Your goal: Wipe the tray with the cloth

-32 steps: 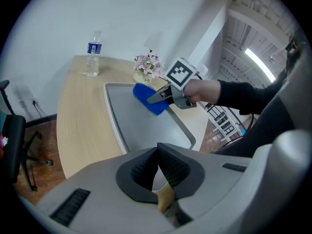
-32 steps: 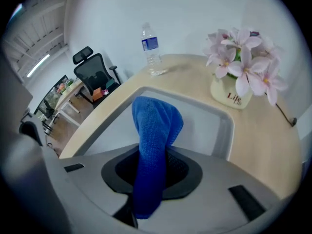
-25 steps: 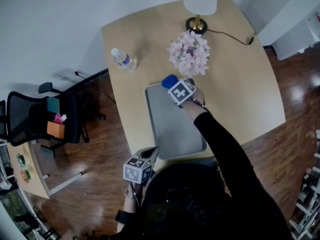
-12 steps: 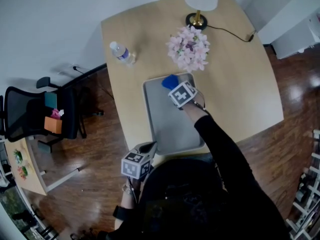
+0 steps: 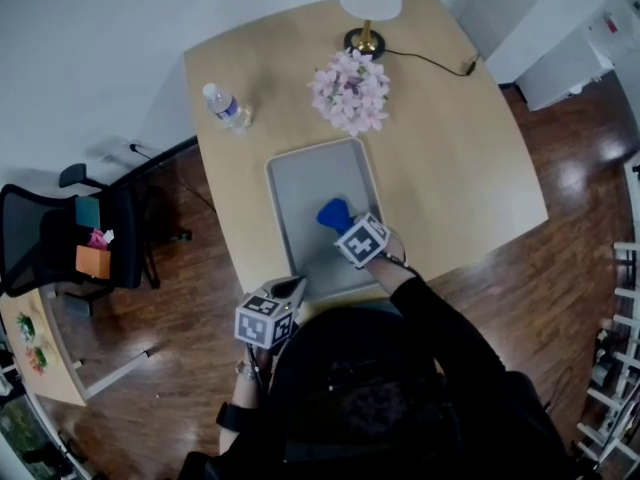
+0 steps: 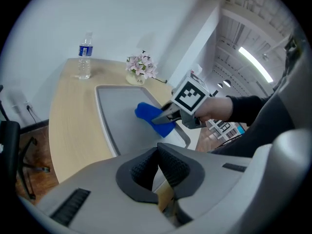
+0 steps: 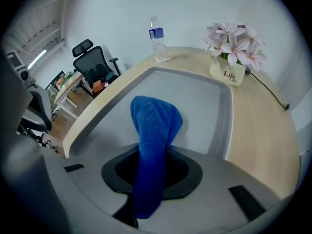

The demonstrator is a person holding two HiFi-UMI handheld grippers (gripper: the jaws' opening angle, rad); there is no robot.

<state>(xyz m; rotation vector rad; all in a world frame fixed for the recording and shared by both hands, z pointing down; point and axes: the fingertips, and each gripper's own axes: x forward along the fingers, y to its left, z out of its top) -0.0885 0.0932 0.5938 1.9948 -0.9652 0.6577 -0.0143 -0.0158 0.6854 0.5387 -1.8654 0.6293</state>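
Bench [image 5: 450, 148] carries a grey tray [image 5: 300, 173] set lengthwise before the person; the left gripper [image 5: 293, 286] sits at the tray's near corner, jaws together, though I cannot tell whether they pinch the rim; the right gripper [image 5: 346, 225], jaws clamped on a blue cloth [image 5: 332, 211], has drawn it from the tray's far end down to the near end; one stroke looks finished, with the tray's left side probably still to wipe.

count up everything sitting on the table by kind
tray: 1
blue cloth: 1
water bottle: 1
flower pot: 1
lamp: 1
total: 5
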